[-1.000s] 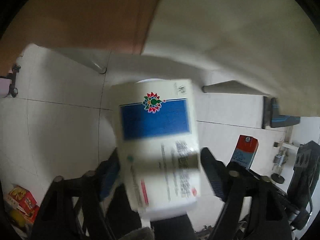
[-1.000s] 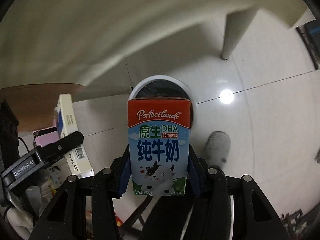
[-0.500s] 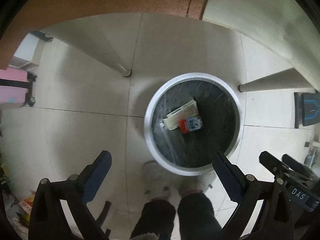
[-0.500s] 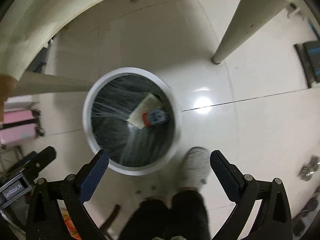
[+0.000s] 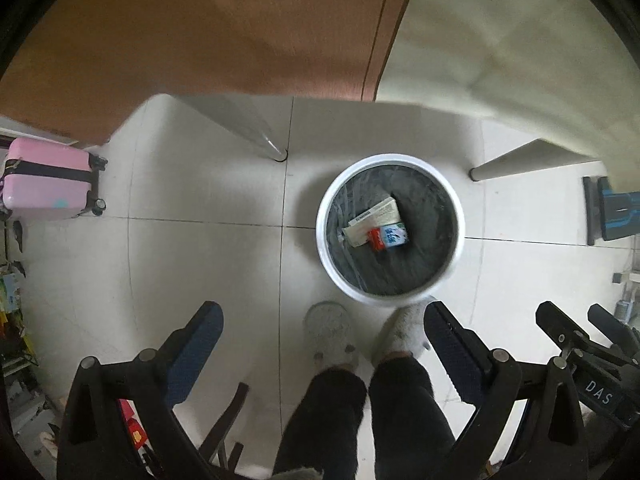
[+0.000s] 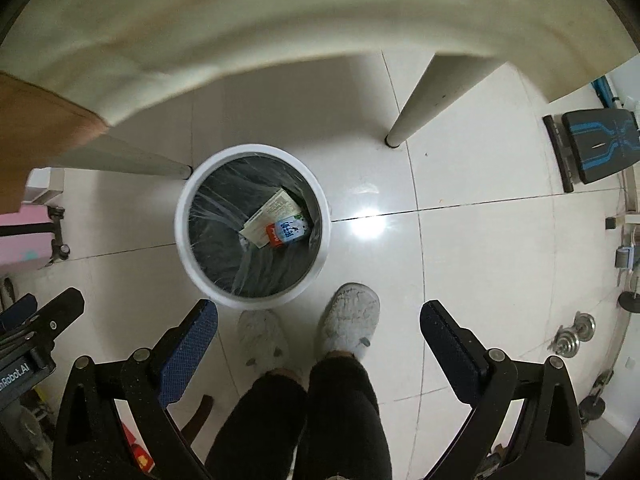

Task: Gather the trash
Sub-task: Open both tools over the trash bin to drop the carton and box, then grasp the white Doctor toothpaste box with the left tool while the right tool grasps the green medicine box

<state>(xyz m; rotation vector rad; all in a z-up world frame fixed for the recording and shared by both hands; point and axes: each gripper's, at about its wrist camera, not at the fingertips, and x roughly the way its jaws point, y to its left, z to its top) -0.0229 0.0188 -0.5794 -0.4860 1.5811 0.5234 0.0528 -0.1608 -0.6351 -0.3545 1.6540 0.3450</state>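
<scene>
A white round bin [image 5: 390,159] with a dark liner stands on the tiled floor, also in the right wrist view [image 6: 252,148]. Inside lie a red and blue milk carton [image 5: 388,237] [image 6: 286,232] and a white medicine box [image 5: 372,218] [image 6: 272,212]. My left gripper [image 5: 322,332] is open and empty, high above the floor just left of the bin. My right gripper [image 6: 318,330] is open and empty, above the floor to the bin's right.
The person's slippered feet [image 5: 332,332] [image 6: 348,320] stand just in front of the bin. Table legs [image 5: 264,140] [image 6: 424,100] stand behind it. A pink suitcase [image 5: 48,180] is at left, a black bench [image 6: 596,148] and dumbbells [image 6: 572,336] at right.
One second ago my left gripper held the medicine box and my right held the milk carton. Both opened and the items fell into the bin. Both grippers have since pulled back a little.
</scene>
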